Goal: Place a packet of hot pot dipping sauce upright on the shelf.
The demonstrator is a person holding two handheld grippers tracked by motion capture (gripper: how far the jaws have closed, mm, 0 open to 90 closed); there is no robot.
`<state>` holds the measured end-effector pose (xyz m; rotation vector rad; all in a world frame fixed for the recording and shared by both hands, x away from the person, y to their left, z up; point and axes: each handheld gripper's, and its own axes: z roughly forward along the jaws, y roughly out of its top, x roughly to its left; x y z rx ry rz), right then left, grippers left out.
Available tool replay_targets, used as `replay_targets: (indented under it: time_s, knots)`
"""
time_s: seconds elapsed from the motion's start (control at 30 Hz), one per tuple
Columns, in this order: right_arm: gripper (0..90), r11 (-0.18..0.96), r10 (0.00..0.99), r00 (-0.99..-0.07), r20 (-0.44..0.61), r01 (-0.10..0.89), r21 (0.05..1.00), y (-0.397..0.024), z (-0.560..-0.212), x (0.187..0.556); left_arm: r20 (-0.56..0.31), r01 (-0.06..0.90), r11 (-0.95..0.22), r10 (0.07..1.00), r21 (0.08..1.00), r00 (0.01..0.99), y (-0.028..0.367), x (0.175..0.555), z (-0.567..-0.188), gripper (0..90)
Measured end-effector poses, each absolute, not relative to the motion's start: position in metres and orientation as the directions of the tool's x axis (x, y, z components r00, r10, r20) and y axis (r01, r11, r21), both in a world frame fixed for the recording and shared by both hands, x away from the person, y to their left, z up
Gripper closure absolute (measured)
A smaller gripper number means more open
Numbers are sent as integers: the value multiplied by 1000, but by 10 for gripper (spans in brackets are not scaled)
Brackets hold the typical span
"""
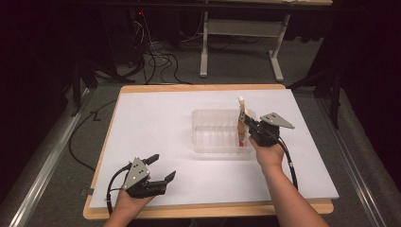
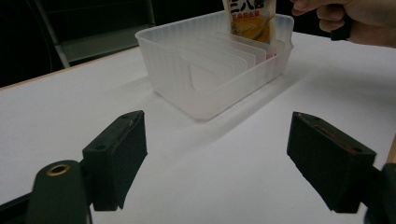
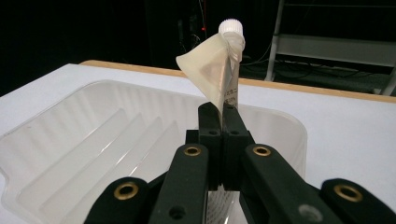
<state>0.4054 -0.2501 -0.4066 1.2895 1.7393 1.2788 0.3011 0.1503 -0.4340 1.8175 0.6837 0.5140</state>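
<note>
The right gripper, jaws pinching a spouted pouch, holds it upright at the right end of the slotted clear bin mid-table, release apparently pending, while the left gripper rests spread near the front-left edge.

Wooden table carried a white sheet covering nearly the whole top, bare wood edge visible at front and back. Clear plastic bin with divider slots sat directly on the sheet, right of centre.
</note>
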Motion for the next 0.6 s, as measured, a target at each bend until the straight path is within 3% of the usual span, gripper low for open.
replay_targets:
  time_s: [0.6]
  knots:
    - [881,79,930,-364,59,354,932,-253,-419,386,25,206,-269,662,941,749,148,302,-435,205]
